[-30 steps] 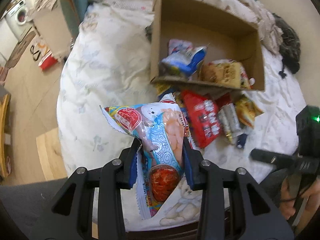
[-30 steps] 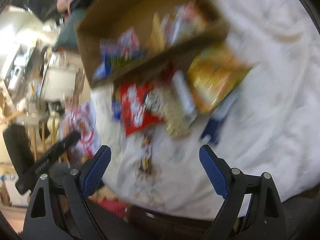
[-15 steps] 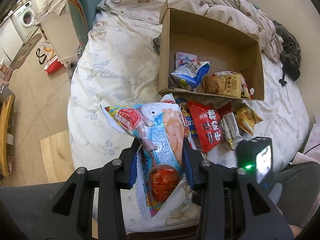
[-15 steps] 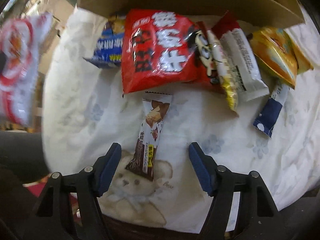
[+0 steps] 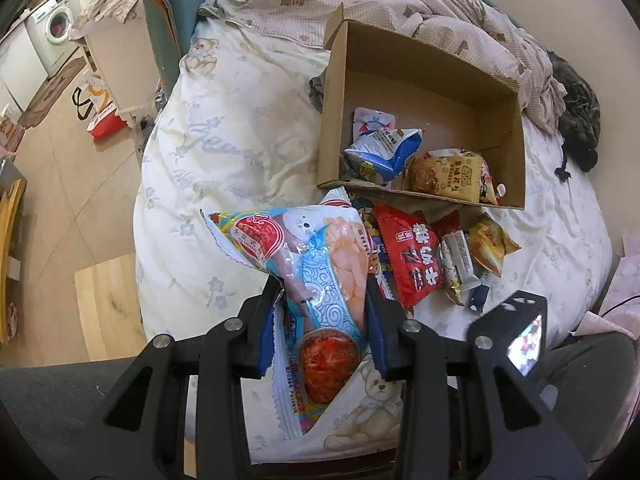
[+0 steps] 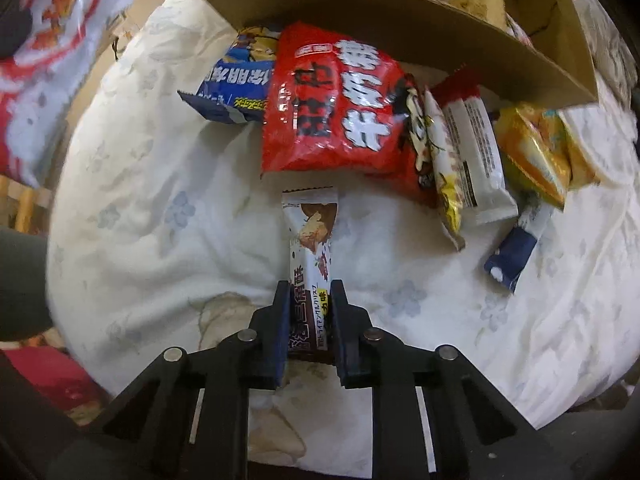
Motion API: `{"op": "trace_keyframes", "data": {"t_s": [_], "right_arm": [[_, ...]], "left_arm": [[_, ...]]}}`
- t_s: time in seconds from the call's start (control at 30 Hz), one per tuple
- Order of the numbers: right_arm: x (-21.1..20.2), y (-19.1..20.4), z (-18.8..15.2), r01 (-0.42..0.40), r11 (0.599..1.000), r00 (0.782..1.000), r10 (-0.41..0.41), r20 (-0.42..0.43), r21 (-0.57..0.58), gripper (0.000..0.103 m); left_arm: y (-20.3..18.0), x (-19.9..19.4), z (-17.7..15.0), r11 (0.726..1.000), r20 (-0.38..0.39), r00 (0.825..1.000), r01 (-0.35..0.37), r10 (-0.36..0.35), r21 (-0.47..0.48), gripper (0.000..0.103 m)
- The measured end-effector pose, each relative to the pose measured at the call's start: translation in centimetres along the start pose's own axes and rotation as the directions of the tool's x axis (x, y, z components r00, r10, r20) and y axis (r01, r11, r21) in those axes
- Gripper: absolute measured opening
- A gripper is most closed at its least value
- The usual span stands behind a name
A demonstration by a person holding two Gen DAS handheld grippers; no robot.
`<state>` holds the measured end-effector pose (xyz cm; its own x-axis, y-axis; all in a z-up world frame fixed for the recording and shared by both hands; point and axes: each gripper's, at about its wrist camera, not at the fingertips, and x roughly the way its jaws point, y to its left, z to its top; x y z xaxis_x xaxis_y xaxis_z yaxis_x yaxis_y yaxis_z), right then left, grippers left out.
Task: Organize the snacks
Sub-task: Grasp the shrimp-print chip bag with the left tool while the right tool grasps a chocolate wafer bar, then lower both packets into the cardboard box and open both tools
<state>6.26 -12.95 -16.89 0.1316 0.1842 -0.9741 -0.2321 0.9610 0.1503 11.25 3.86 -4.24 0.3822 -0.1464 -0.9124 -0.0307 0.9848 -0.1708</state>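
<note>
White floral bedsheet [image 5: 224,152]; tan tiled floor [image 5: 52,184]

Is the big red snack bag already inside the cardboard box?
No, the red snack bag lies on the white bedcover, outside the cardboard box, against its near wall.

Slim chocolate wafer bar [image 6: 310,264] lies lengthwise below red packet [image 6: 336,108].

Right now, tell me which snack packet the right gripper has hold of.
The slim brown-and-white chocolate wafer bar, pinched by the right gripper; it lies alone on the quilt, below the red bag.
</note>
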Motion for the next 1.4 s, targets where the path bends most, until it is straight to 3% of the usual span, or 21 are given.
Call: {"op": "trace_keyframes", "data": {"t_s": [0.27, 0.63, 0.8, 1.03, 1.17, 1.23, 1.4], "right_arm": [[-3.9, -3.9, -1.4, -0.142, 0.986, 0.990, 0.140, 0.032, 0.088, 0.019], [-10.1, -8.1, -1.7, -0.250, 0.963, 0.958, 0.231, 0.169, 0.104, 0.019], [-12.4, -8.9, 1.4, -0.259, 0.963, 0.944, 0.234, 0.233, 0.081, 0.019], [-13.4, -11.3, 5.2, -0.257, 0.962, 0.930, 0.219, 0.295, 0.094, 0.019], [-14.3, -13.0, 7.7, -0.266, 0.958, 0.917, 0.216, 0.335, 0.110, 0.019], [-14.5, -13.7, 8.7, -0.271, 0.955, 0.913, 0.216, 0.346, 0.119, 0.019], [-14.0, -15.4, 11.1, -0.283, 0.948, 0.910, 0.217, 0.354, 0.146, 0.019]], "left_arm": [[0.5, 0.5, 0.0, 1.000, -0.003, 1.000, -0.016, 0.016, -0.020, 0.034], [0.3, 0.8, 0.0, 0.998, 0.024, 0.998, -0.058, 0.058, -0.015, 0.034], [-0.2, 0.4, 0.5, 1.000, 0.047, 0.999, -0.025, 0.025, -0.006, 0.034], [-3.9, 0.8, 5.1, 0.997, 0.042, 0.998, 0.041, -0.044, 0.060, 0.034], [-6.4, 1.5, 8.7, 0.993, 0.107, 0.994, -0.013, 0.001, 0.116, 0.034], [-7.6, 2.4, 10.3, 0.983, 0.139, 0.989, -0.080, 0.058, 0.162, 0.034], [-8.1, 6.1, 12.0, 0.967, 0.115, 0.984, -0.159, 0.137, 0.201, 0.034]]}}
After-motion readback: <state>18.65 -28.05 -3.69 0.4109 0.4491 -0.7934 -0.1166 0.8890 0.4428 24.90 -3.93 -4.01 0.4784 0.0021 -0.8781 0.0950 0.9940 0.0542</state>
